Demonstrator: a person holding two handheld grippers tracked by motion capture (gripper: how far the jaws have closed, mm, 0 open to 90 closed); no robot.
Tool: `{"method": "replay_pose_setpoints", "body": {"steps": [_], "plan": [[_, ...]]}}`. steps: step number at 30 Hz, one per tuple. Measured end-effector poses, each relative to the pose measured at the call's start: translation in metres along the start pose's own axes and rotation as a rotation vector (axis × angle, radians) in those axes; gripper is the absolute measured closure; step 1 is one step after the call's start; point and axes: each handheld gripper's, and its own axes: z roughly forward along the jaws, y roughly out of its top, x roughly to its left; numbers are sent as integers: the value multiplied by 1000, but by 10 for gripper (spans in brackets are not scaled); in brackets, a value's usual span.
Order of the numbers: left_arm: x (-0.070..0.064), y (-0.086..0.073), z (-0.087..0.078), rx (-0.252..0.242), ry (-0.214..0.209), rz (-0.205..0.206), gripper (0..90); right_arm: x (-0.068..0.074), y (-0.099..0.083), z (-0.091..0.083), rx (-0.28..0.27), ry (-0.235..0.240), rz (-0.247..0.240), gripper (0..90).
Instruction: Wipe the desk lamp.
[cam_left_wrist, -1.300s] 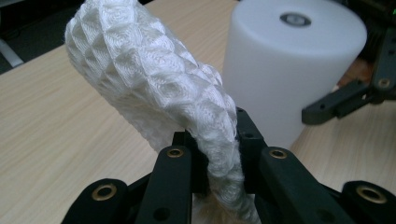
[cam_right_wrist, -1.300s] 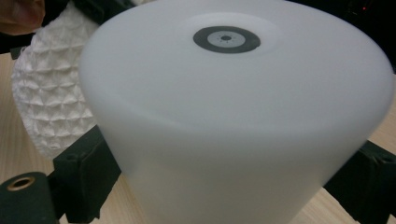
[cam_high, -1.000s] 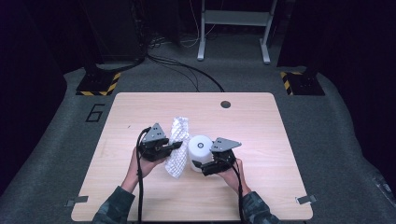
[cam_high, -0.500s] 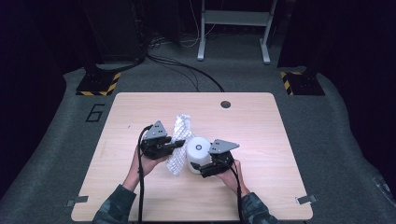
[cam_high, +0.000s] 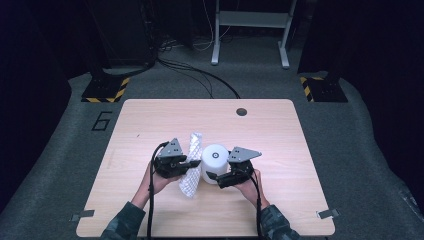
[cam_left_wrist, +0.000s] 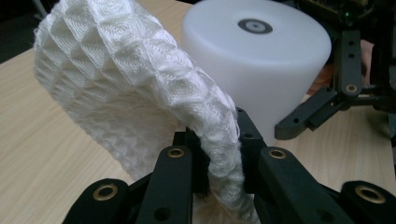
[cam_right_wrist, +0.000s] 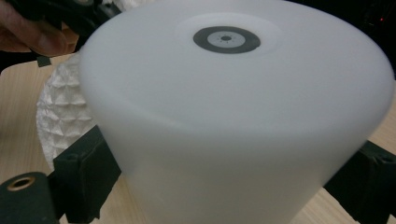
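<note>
A: Left gripper (cam_left_wrist: 219, 163) pinches the wrap (cam_left_wrist: 121, 88), just left of the cylinder (cam_high: 215, 162) mid-table, near side.

B: Right gripper (cam_high: 220, 176) clasps the cylinder; a hard tug could topple it.

White waffle-textured cloth (cam_left_wrist: 135, 93), white cylinder (cam_right_wrist: 233, 121), black tongs (cam_left_wrist: 219, 158).

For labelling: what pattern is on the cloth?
White cloth, raised diamond waffle weave; clearest in left gripper view.

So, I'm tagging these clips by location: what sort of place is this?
Probably a lab or recording studio: a lone wooden table on grey carpet, hazard-striped stand bases, and loose floor cables.
</note>
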Motion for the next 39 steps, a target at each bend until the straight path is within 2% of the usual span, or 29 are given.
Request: {"method": "replay_pose_setpoints", "body": {"steps": [11, 18, 25, 36, 39], "plan": [[-4, -13, 8, 43, -1, 18, 803, -3, 7, 0, -12, 9, -3, 81], [-8, -19, 12, 72, -8, 54, 804, -4, 10, 0, -14, 12, 0, 80], [-18, -22, 15, 99, -36, 91, 804, -7, 10, 2, -4, 5, 20, 81], [-34, -23, 23, 86, -70, 118, 804, -10, 12, 4, -14, -1, 36, 81], [-38, -23, 27, 78, -82, 129, 804, -9, 13, 4, -13, -7, 53, 81]]}}
